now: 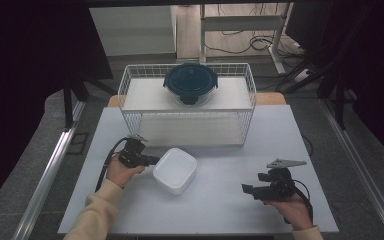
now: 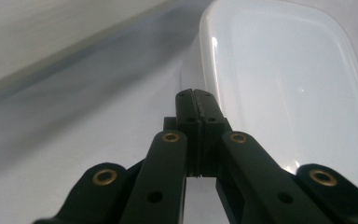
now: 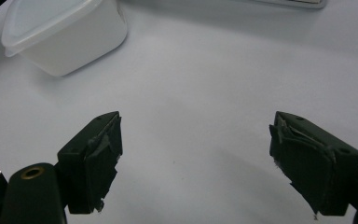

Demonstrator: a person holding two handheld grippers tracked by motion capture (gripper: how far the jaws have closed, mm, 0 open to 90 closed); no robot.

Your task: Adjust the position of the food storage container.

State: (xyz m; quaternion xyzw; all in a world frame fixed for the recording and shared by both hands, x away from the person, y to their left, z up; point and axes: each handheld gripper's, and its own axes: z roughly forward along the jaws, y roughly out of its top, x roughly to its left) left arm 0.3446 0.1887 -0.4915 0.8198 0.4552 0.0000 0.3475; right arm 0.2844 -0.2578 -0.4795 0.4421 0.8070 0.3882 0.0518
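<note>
A white, lidded plastic box (image 1: 175, 170) with rounded corners sits on the grey table, left of centre. My left gripper (image 1: 155, 160) lies low at the box's left rim. In the left gripper view its jaws are pressed together with nothing between them, and my left gripper (image 2: 196, 95) meets the edge of the box lid (image 2: 284, 84). My right gripper (image 1: 247, 190) rests near the front right of the table and points left. In the right gripper view my right gripper (image 3: 196, 140) stands wide open over bare table, with the white box (image 3: 60, 32) far off at the upper left.
A white wire rack (image 1: 187, 125) stands at the back of the table. On its upper shelf sits a round glass bowl with a dark blue clip lid (image 1: 190, 82). The table (image 1: 220, 200) ends close in front of both hands.
</note>
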